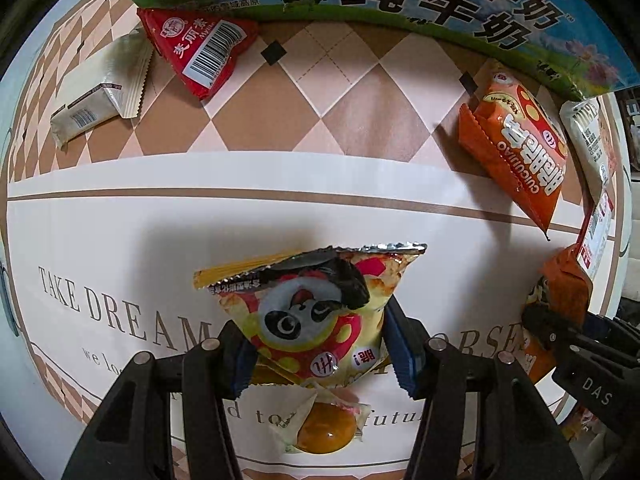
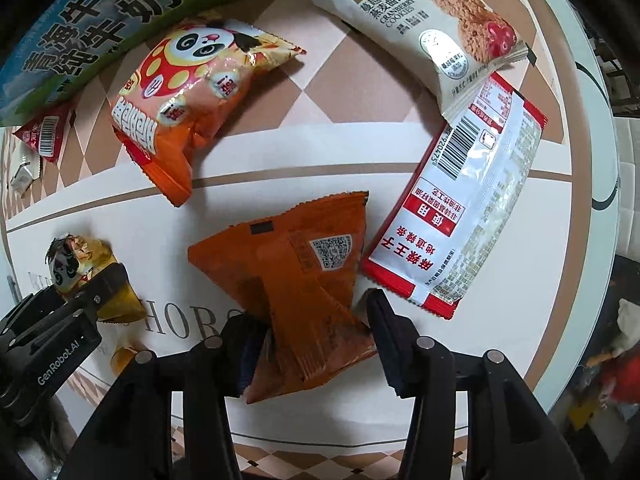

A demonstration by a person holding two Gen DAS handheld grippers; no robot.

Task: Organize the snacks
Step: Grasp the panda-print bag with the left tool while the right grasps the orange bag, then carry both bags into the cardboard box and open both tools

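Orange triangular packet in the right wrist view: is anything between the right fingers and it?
Nothing visible. The orange triangular packet already sits between the right gripper's fingers. The red-and-white sachet lies just beyond its far right corner, outside the fingers.

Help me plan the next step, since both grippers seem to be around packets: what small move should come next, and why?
Probably lift both packets and carry them toward the milk carton box, where other snacks lie. The left gripper has the yellow panda packet between its fingers, seemingly pinched; the right gripper straddles the orange packet, though its right finger looks apart from it, so close first.
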